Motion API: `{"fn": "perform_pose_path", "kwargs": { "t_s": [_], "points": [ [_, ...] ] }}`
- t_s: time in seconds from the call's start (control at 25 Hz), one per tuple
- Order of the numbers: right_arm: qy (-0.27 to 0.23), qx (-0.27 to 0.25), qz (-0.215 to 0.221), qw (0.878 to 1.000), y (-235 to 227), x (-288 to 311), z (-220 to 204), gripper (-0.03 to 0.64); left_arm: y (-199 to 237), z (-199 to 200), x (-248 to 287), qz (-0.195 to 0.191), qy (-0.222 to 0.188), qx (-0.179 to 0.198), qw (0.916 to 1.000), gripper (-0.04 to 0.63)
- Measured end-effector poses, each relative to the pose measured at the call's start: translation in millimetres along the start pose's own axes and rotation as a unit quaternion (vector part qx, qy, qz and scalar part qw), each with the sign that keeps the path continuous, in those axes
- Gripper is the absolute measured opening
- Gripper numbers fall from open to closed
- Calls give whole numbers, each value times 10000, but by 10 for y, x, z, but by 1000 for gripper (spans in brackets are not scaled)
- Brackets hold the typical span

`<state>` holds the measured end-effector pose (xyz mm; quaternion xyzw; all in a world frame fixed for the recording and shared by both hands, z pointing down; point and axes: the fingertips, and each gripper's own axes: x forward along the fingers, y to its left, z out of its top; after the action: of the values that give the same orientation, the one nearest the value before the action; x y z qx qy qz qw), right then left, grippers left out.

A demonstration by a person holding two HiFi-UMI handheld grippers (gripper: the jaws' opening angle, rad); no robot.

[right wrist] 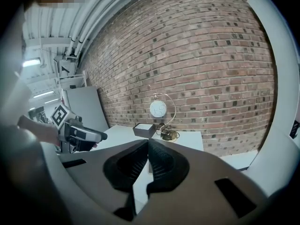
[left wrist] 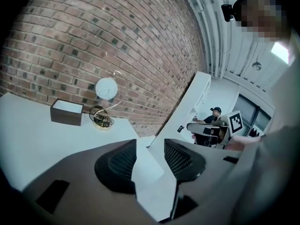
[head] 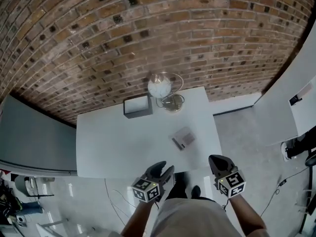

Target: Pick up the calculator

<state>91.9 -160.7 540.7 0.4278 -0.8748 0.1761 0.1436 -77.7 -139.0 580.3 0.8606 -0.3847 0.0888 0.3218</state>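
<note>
Head view has the calculator (head: 183,138) lying flat on the white bench (head: 108,147), right of centre and skewed to the bench edges. It sits well clear of the box (head: 137,105) and the lamp (head: 160,87) at the far edge. Both tools hang at the near edge, not touching anything.

The left hand-held gripper (head: 165,168) has the calculator at about 1 o'clock. In its own view the jaws stand apart (left wrist: 150,144) with only bench edge and floor between them. The right hand-held gripper (head: 216,158) has the calculator at about 11 o'clock. In its own view the jaw tips are together (right wrist: 146,142) and empty.

I judge this to be the approach, with nothing done yet on the pick itself. The left tool looks like the readier choice, since its jaws are already spread. To do it well I would:
- roll the wrist so the jaws line up across the calculator's narrow width, matching its skew;
- come in low and shallow so the lower edges of the jaws can get at the thin body;
- close slowly, because a flat, light case like this will probably slide on a smooth top if nudged from one side first.
</note>
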Motion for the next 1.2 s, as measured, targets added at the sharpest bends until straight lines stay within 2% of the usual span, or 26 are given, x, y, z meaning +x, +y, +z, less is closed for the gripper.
{"fn": "perform_pose_path", "kwargs": {
  "t_s": [0.24,0.56,0.72,0.92,1.2],
  "points": [
    [208,81,-248,9994,-169,473,-33,12,522,-28,430,-180,366,-11,9992,198],
    [650,212,-516,9963,-281,926,-252,12,1085,-404,988,-400,1133,-127,9927,207],
    [871,299,-639,9937,-323,1101,-390,11,1303,-596,1228,-460,1420,-337,9882,207],
    [1038,592,-770,9898,-328,1265,-569,11,1581,-953,1490,-290,1864,-629,9800,209],
    [1236,802,-824,9857,-404,1386,-820,11,1702,-1260,1782,-217,2118,-1087,9710,232]
  ]
}}
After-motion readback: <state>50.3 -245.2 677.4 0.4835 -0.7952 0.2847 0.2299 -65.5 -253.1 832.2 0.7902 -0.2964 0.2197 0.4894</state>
